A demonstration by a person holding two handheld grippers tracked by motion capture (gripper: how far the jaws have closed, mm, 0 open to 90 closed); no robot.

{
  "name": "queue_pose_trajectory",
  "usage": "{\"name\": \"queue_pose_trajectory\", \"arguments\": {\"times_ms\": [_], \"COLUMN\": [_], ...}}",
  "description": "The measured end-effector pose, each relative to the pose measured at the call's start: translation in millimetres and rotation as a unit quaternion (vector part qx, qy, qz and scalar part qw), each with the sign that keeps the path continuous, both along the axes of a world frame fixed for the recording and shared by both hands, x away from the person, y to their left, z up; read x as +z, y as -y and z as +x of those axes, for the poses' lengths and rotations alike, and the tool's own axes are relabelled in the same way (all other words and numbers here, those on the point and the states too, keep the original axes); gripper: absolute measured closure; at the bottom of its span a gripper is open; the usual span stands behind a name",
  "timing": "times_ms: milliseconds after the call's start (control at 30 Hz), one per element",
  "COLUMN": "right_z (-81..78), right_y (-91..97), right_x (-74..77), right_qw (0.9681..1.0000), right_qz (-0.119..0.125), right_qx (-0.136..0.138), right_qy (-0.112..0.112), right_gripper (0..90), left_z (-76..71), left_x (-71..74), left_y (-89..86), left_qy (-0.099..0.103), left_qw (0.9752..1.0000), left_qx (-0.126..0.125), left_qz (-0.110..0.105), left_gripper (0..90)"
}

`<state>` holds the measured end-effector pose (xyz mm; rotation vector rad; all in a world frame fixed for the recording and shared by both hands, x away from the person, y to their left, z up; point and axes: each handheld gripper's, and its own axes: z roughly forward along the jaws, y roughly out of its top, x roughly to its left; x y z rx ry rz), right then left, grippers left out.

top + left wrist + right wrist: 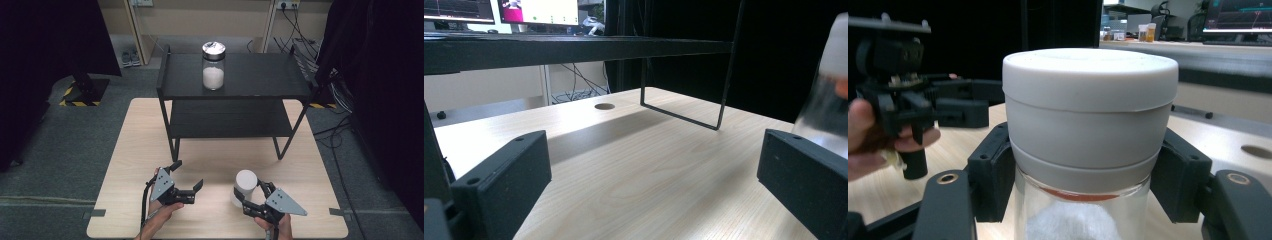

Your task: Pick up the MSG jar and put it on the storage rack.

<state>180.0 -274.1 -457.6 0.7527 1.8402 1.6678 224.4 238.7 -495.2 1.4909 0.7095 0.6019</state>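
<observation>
At the table's near edge, our right gripper clamps the white-lidded jar — shelving onto the black rack remains; left gripper gapes empty.

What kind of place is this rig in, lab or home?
Most likely a lab or recording workspace: a bare wooden table on grey carpet, dark curtains at the sides, loose cables on the floor, and monitors behind the black shelf rack.

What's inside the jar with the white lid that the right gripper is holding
Through the glass of the jar, below its white lid, a white material shows. The lid and the right gripper cover the rest, so the fill level is unclear.
</observation>
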Motion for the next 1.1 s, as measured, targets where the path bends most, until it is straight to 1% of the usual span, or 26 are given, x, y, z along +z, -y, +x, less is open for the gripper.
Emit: {"name": "queue_pose_trajectory", "arguments": {"times_ms": [133, 433, 600, 767, 833, 967, 1100], "right_z": [4.5, 19.3, 31.1, 40.4, 43.3, 49.7, 55.2], "right_y": [2.7, 4.1, 3.3, 0.3, -1.4, -3.3, -5.9], "right_x": [19.8, 71.8, 96.0, 117.9, 128.0, 148.2, 170.3], "right_qw": [1.0000, 0.9996, 0.9998, 0.9997, 0.9997, 0.9997, 0.9996], "right_qz": [0.001, -0.008, -0.004, -0.004, -0.007, -0.003, -0.004], "right_qx": [0.001, 0.003, 0.007, 0.005, 0.004, 0.003, -0.002], "right_qy": [0.008, 0.026, 0.018, 0.022, 0.024, 0.025, 0.028], "right_gripper": [34.9, 34.8, 34.8, 34.7, 34.7, 34.8, 34.7], "left_z": [0.0, 0.5, 0.9, 0.9, 1.0, 0.9, 0.7], "left_x": [0.1, -0.1, -0.4, -0.4, -0.2, 0.0, 0.1], "left_y": [0.0, -0.1, -0.3, -0.6, -0.6, -0.7, -0.7], "left_qy": [0.000, -0.002, -0.003, -0.004, -0.004, -0.003, -0.002], "left_qw": [1.0000, 1.0000, 1.0000, 1.0000, 1.0000, 1.0000, 1.0000], "left_qx": [0.000, 0.001, 0.001, 0.001, 0.001, 0.001, 0.001], "left_qz": [0.000, 0.000, 0.000, -0.002, -0.001, -0.001, -0.002], "left_gripper": [0.2, 0.2, 0.3, 0.3, 0.3, 0.3, 0.3]}}
